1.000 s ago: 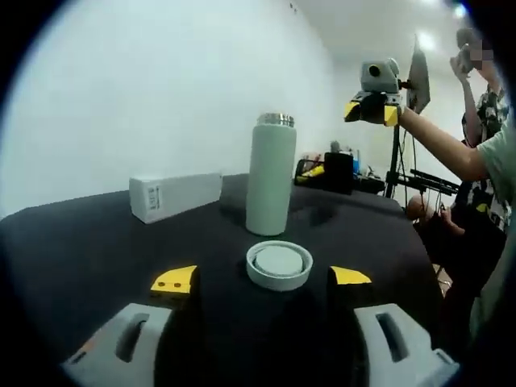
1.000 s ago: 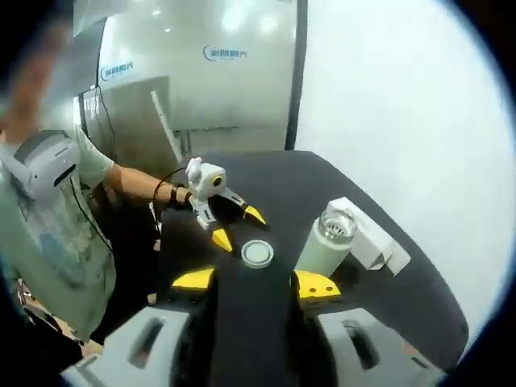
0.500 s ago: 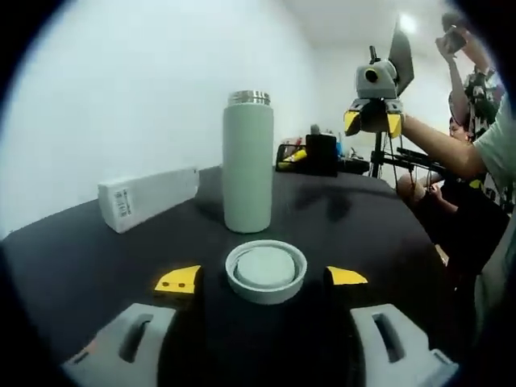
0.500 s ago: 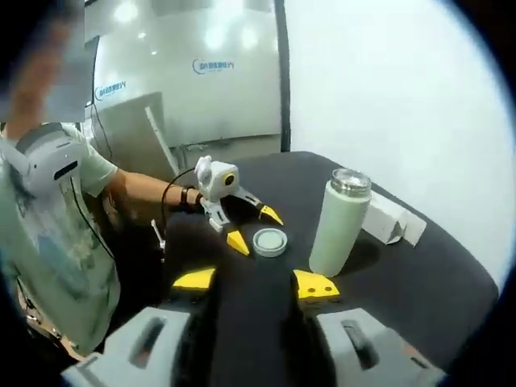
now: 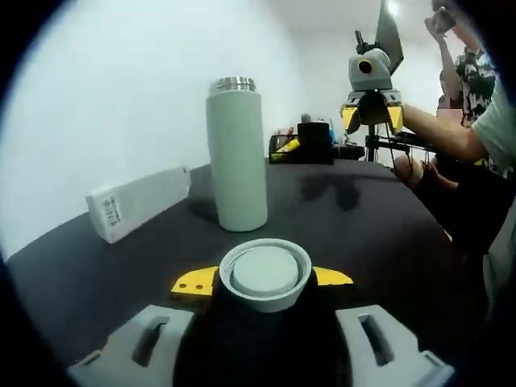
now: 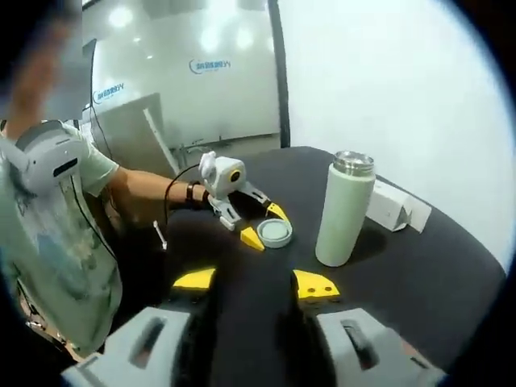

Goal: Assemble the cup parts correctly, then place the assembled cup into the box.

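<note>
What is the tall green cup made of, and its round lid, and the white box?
Cup: matte pale green coat, shiny silvery rim, so likely painted metal. Lid: same matte green, possibly plastic; hard to tell. White box: flat, crisp-edged with printed marks, probably cardboard.

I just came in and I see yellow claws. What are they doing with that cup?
A person is holding a gripper in each hand over a black table. The left gripper has its jaws around the round lid, which lies on the table. The tall green cup stands upright nearby, with no lid on. The right gripper hangs open in the air. The white box lies behind the cup.
</note>
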`<act>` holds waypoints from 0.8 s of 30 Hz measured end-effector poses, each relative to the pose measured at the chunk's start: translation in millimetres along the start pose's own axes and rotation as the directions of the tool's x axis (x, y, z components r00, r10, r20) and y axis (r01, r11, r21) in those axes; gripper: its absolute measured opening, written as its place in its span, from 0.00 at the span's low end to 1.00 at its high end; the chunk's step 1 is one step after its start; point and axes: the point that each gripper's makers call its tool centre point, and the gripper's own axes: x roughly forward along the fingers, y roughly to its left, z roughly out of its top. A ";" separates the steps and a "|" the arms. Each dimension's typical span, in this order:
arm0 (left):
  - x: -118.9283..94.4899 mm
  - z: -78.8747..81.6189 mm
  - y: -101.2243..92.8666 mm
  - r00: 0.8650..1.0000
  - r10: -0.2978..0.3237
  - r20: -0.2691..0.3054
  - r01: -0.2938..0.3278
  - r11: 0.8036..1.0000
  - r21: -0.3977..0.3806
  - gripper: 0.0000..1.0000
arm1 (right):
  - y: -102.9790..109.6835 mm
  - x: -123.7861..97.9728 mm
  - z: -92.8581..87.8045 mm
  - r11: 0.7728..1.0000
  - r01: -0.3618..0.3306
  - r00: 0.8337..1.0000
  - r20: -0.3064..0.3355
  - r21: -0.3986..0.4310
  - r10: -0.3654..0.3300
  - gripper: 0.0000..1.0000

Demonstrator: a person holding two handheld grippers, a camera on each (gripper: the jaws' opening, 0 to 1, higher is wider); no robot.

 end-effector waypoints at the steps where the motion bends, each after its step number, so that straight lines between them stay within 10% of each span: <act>1: 0.2 0.1 1.2 1.000 -0.002 0.000 0.002 1.000 -0.005 0.39 | 0.2 0.8 -1.3 1.000 0.000 1.000 0.002 0.003 0.000 0.33; 12: -1.2 3.0 7.6 1.000 -0.008 -0.006 0.007 0.996 -0.085 0.38 | 0.1 10.2 -0.8 0.998 0.048 0.998 0.052 -0.043 -0.046 0.33; 24: -27.2 55.5 -7.0 0.988 -0.127 0.089 0.146 0.957 -0.250 0.38 | 21.3 15.1 39.6 0.958 0.145 0.979 0.174 -0.247 -0.103 0.33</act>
